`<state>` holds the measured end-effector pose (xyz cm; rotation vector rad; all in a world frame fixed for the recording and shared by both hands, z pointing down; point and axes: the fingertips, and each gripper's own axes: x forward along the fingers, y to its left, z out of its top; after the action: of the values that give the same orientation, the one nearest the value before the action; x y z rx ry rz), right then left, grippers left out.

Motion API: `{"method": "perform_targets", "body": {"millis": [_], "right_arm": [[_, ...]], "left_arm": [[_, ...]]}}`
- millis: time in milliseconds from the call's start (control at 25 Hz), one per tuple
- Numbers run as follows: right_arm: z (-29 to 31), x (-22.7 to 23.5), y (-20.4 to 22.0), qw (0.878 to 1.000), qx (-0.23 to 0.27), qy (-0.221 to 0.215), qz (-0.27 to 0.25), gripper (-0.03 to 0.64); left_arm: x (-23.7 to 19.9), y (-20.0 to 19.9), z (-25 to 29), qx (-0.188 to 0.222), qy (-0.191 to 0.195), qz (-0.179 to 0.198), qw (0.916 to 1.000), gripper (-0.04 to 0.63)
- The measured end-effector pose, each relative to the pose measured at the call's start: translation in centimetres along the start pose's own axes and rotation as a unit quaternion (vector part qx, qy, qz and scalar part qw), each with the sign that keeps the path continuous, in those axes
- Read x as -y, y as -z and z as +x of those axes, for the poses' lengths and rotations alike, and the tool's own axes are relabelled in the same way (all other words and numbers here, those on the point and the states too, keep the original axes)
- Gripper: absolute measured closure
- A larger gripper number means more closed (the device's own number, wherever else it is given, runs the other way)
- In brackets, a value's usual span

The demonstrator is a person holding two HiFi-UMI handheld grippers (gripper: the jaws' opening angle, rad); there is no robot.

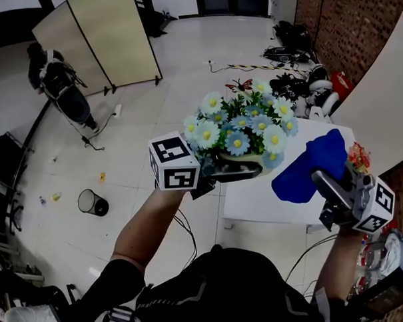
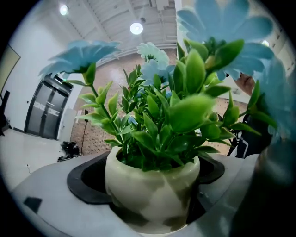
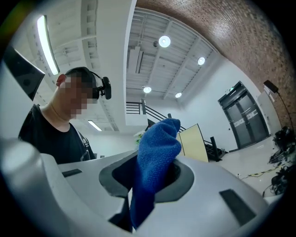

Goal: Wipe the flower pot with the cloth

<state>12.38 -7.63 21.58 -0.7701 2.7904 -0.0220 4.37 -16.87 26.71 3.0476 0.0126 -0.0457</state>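
1. Now, far left: the left gripper is up in the air with its jaws clamped on either side of the small, round, cream ceramic flower pot. The left gripper view shows the pot wedged upright between them, with green leaves rising straight out of it.
2. Moving right, the bunch of pale blue artificial daisies spreads wide over the pot's rim and hides most of the pot's body from the head view.
3. Below both grippers sits the white surface. Nothing held is resting on it.
4. Right again: the bright blue terry cloth is pinched in the jaws of the right gripper. A thick fold of it stands up past the jaw tips.
5. The key relation is that the pot lies to the left of the cloth at about the same height. The two are near each other but apart, and the closest blooms sit just beside the cloth's left edge.
6. My read is that wiping hasn't started. The right gripper is the one to travel, leftward and under the flowers, to reach the pot's side wall.
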Motion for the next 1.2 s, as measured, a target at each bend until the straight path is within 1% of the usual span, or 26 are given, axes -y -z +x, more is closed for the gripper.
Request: {"method": "perform_targets", "body": {"millis": [160, 280, 320, 400, 520, 640, 800, 880, 960, 1120, 1200], "right_arm": [[-0.2, 2.4, -0.6, 0.999, 0.016, 0.039, -0.002, 0.54], [-0.8, 3.5, -0.3, 0.998, 0.007, 0.057, -0.008, 0.54], [-1.1, 3.8, -0.1, 0.998, 0.001, 0.064, -0.011, 0.54], [-1.6, 4.5, 0.7, 0.997, -0.008, 0.079, -0.011, 0.54], [-2.3, 5.5, 2.4, 0.995, -0.011, 0.095, 0.001, 0.54], [-2.2, 6.1, 3.8, 0.994, -0.007, 0.105, 0.021, 0.54], [-2.2, 7.3, 5.8, 0.989, -0.011, 0.139, 0.042, 0.54], [-2.9, 7.8, 7.2, 0.988, -0.024, 0.148, 0.035, 0.54], [-3.4, 8.3, 8.7, 0.985, -0.036, 0.162, 0.041, 0.54], [-5.4, 8.7, 11.6, 0.986, -0.047, 0.155, 0.026, 0.54], [-6.1, 9.2, 13.0, 0.985, -0.051, 0.162, 0.03, 0.54]], "left_arm": [[-1.8, 0.7, 0.3, -0.004, 0.0, 0.005, 1.0, 0.049], [-2.3, 2.7, 0.9, -0.015, 0.011, 0.027, 0.9995, 0.049], [-2.4, 3.7, 1.1, -0.02, 0.014, 0.027, 0.9993, 0.049], [-2.8, 6.2, 1.4, -0.031, 0.011, 0.021, 0.9992, 0.049], [-3.6, 10.3, 1.6, -0.043, 0.007, 0.024, 0.9988, 0.049], [-4.0, 13.5, 1.8, -0.042, 0.025, 0.015, 0.9987, 0.049], [-4.6, 19.6, 2.4, -0.074, 0.028, 0.024, 0.9966, 0.049], [-4.8, 22.8, 2.7, -0.082, 0.028, 0.015, 0.9961, 0.049], [-5.2, 25.8, 3.0, -0.079, 0.028, 0.0, 0.9965, 0.049], [-5.9, 30.9, 3.6, -0.074, 0.02, -0.006, 0.9971, 0.049], [-6.4, 33.0, 3.9, -0.079, 0.014, -0.005, 0.9967, 0.049]]}}
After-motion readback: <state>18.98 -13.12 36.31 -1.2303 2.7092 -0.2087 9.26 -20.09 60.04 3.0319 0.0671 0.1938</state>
